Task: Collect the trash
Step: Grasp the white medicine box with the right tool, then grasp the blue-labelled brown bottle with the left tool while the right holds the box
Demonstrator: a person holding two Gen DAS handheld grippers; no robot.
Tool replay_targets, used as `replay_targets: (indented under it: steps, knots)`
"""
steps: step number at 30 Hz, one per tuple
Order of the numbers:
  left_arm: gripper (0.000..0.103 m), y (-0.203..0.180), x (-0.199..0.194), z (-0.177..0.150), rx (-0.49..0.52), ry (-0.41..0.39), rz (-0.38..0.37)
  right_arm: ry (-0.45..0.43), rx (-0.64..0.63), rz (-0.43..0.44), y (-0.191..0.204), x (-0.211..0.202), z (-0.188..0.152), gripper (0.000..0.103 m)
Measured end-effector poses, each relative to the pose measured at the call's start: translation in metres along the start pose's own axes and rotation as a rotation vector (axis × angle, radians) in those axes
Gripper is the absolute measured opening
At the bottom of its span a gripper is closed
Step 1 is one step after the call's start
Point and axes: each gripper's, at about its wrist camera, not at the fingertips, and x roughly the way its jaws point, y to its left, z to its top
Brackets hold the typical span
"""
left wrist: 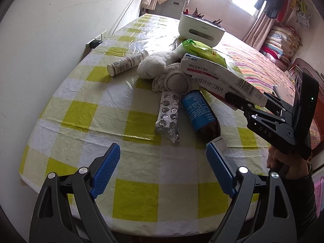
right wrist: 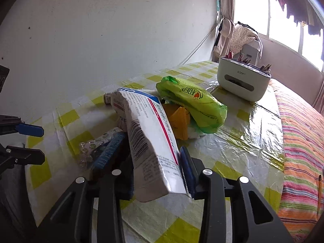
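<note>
We are clamping the medicine box in the right hand-held gripper, lifted above the desk, long axis pointing away; the left hand-held gripper is hanging released, nearer the brown bottle.

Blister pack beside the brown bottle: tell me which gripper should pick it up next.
Left. The left gripper is open, holds nothing, and faces the blister pack just ahead of its fingertips. The right gripper is shut on the medicine box, so it is occupied.
</note>
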Motion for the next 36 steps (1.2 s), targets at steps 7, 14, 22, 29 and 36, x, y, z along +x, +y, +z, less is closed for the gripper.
replay_targets:
  steps: [7, 14, 22, 29, 36]
  knots:
    - [0.086, -0.024, 0.003, 0.007, 0.029, -0.005, -0.037, -0.038, 0.058, -0.001, -0.002, -0.009, -0.001, 0.032]
    - [0.086, -0.041, 0.008, 0.012, 0.047, 0.008, -0.063, -0.114, 0.121, 0.001, -0.011, -0.029, 0.000, 0.032]
    - [0.086, -0.069, 0.027, 0.025, 0.047, 0.057, -0.107, -0.187, 0.175, -0.074, -0.027, -0.055, -0.001, 0.032]
    - [0.084, -0.092, 0.061, 0.045, 0.027, 0.111, -0.073, -0.228, 0.238, -0.099, -0.046, -0.073, -0.007, 0.032]
    - [0.084, -0.092, 0.101, 0.055, -0.010, 0.202, -0.001, -0.267, 0.277, -0.101, -0.054, -0.087, -0.010, 0.032]
